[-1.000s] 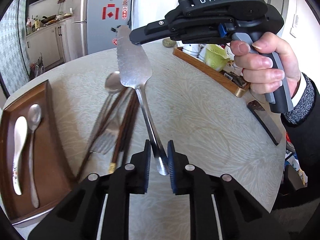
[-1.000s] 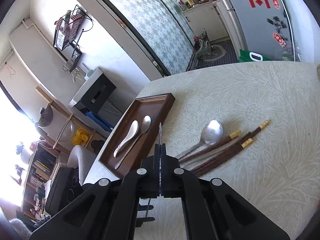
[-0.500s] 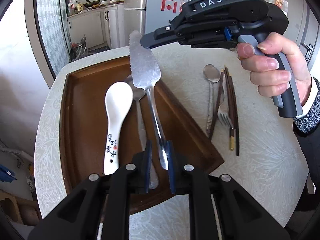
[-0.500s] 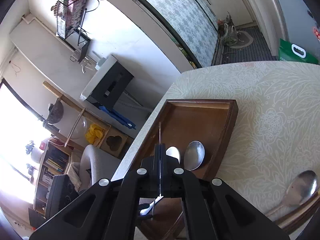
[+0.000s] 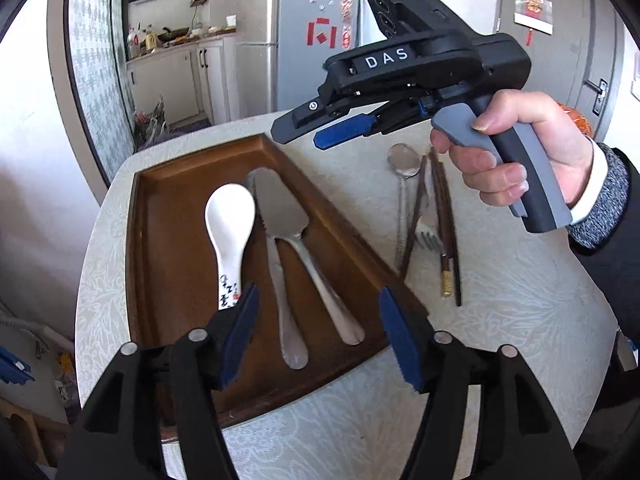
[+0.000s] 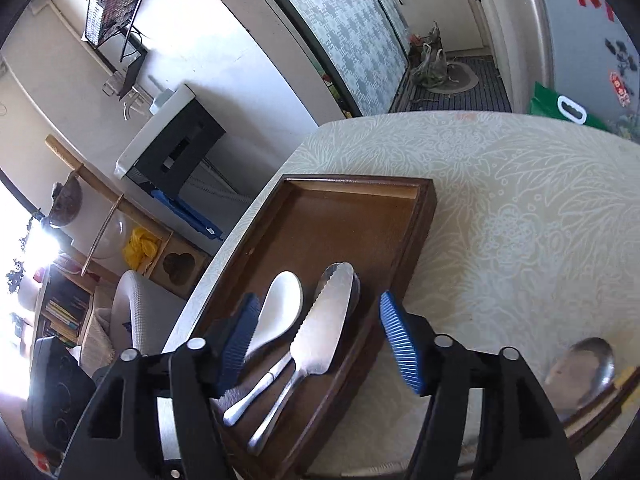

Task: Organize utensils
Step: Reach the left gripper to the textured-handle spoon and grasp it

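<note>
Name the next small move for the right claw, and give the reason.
Probably swing the right claw, open and empty, toward the metal spoon on the table. The cake server already lies in the wooden tray, while that spoon, the fork and chopsticks remain outside.

Silver fridge (image 5: 296, 36), patterned wall (image 6: 352, 32), bright window (image 6: 24, 240).

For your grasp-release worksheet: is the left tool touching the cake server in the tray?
Apart. In the left wrist view the left tool stands open, and brown tray shows between each finger and the cake server.
</note>
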Action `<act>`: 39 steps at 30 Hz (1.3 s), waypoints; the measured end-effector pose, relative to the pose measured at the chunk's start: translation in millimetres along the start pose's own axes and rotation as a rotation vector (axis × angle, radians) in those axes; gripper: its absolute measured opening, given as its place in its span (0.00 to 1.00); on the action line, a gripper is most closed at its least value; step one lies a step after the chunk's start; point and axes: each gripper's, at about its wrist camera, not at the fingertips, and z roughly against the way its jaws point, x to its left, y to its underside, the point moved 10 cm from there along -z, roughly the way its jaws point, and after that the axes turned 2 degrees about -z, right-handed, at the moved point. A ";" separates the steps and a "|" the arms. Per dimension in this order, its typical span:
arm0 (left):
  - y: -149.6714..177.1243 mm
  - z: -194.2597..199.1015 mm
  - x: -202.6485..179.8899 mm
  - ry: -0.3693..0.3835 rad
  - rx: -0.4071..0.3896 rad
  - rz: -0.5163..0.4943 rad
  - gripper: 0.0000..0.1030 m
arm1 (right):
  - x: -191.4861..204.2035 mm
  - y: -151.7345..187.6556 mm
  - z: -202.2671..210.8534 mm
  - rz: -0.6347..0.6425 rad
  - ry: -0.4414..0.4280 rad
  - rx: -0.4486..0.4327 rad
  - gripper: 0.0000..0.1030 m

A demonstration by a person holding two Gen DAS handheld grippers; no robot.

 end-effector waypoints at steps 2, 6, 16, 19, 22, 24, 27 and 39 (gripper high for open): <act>-6.6 6.6 -18.0 0.031 -0.029 -0.033 0.74 | -11.5 0.3 24.6 0.024 0.036 -0.023 0.77; -16.5 5.3 -58.2 0.096 -0.044 -0.108 0.77 | -48.9 6.0 68.0 -0.004 0.106 -0.068 0.80; -28.6 -36.8 -103.3 0.173 0.006 -0.131 0.77 | -141.4 43.8 95.6 -0.143 0.166 -0.064 0.80; -33.4 -46.7 -101.8 0.157 0.016 -0.130 0.77 | -148.2 43.9 88.9 -0.127 0.149 -0.061 0.69; -38.1 -56.9 -93.3 0.140 0.027 -0.105 0.77 | -146.7 40.8 75.4 -0.109 0.113 -0.042 0.47; -41.5 -64.2 -83.9 0.127 0.033 -0.078 0.77 | -145.9 39.3 66.2 -0.098 0.111 -0.036 0.45; -47.2 -72.2 -73.3 0.118 0.041 -0.042 0.77 | -152.5 37.6 53.3 -0.090 0.142 -0.027 0.45; -40.7 -91.1 -73.4 0.154 0.087 -0.042 0.77 | -151.9 43.4 43.6 -0.106 0.040 0.000 0.07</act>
